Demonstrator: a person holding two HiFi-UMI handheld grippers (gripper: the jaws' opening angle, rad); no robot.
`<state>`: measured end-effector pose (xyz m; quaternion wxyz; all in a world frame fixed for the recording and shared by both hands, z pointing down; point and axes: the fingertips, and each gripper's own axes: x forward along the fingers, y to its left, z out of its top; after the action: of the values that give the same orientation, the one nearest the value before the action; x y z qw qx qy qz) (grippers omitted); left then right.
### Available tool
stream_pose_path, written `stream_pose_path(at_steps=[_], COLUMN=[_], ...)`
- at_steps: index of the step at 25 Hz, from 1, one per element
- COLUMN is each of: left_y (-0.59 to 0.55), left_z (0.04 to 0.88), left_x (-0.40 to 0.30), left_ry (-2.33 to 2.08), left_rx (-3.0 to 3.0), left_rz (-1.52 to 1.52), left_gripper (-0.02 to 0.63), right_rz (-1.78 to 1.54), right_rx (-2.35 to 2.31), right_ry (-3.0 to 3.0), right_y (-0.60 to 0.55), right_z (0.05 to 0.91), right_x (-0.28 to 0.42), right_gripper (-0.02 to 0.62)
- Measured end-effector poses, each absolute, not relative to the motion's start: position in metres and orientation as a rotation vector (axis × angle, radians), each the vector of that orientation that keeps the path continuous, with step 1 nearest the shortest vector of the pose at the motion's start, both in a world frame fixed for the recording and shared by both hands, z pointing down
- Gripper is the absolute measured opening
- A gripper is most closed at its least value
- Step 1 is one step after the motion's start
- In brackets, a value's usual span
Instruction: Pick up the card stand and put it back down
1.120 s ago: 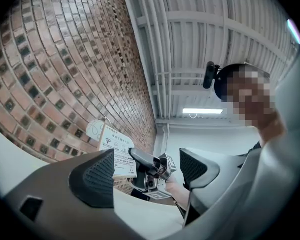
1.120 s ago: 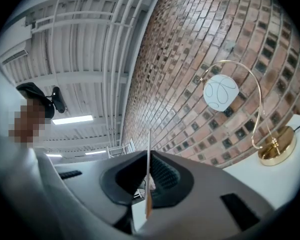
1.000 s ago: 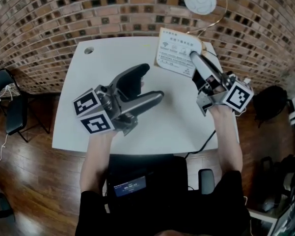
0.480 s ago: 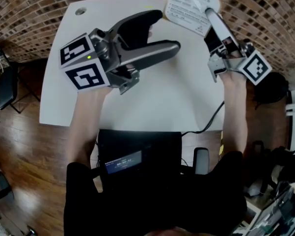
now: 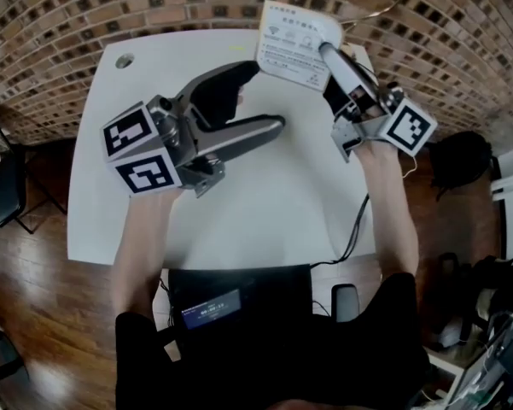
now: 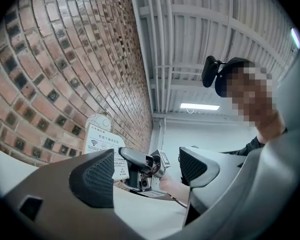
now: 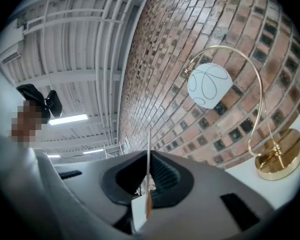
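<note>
The card stand (image 5: pixel 294 45) is a white printed card over the back right of the white table (image 5: pixel 273 212). My right gripper (image 5: pixel 326 55) is shut on its right edge. In the right gripper view the card (image 7: pixel 148 154) shows edge-on as a thin sheet pinched between the dark pads. Whether its foot touches the table is hidden. My left gripper (image 5: pixel 258 102) hovers over the table's middle, open, nothing between its jaws. In the left gripper view the card stand (image 6: pixel 102 148) and the right gripper (image 6: pixel 140 165) show beyond the open left gripper (image 6: pixel 145 171).
A gold arc lamp with a white globe (image 7: pixel 209 86) and a round base (image 7: pixel 279 159) stands at the table's back right by the brick wall. A black device with a small screen (image 5: pixel 230 301) sits at the near edge. A cable (image 5: pixel 354 229) runs off the right side. A chair (image 5: pixel 0 186) stands left.
The head view has shifted. The right gripper stays shut on the card, which sits slightly further left over the table's back edge. The left gripper stays open.
</note>
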<state>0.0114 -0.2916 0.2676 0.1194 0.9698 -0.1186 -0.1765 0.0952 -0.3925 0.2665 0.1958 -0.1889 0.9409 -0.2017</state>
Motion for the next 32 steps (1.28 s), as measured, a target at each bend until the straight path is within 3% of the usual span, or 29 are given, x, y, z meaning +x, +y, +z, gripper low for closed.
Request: stream_pose_path(at_steps=[32], left_y=[-0.354], left_z=[0.337], left_x=[-0.008], left_ry=[-0.487], left_rx=[2.666], left_rz=[-0.554], left_gripper=[0.4], right_rz=[-0.518], right_rx=[-0.532], right_ry=[2.787], right_y=[-0.5], right_z=[0.341], right_x=[0.051], right_gripper=[0.029])
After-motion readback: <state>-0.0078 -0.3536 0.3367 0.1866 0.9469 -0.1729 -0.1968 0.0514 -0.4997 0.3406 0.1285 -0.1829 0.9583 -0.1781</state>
